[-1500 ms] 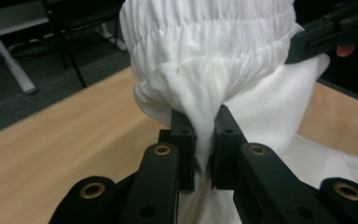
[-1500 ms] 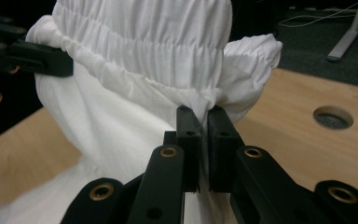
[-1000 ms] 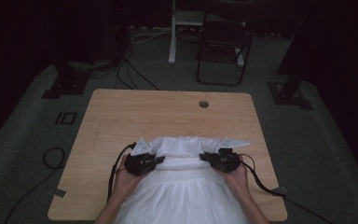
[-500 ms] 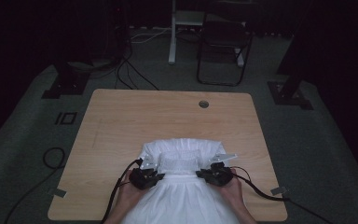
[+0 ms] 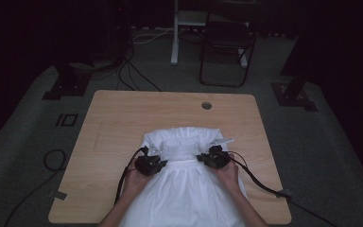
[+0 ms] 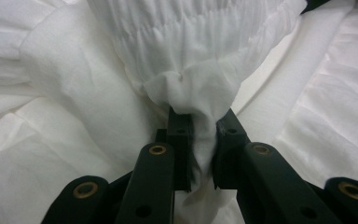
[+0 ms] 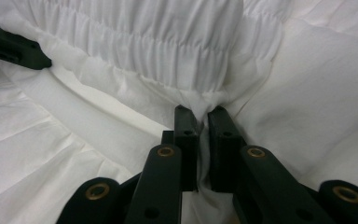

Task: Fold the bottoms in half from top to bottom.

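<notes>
Wooden table: white dress pinched between left claw, right claw.

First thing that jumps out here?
A white dress spread on the near half of the wooden table, bright against the dark room. The left gripper and right gripper each pinch a fold at either end of its gathered band.
</notes>
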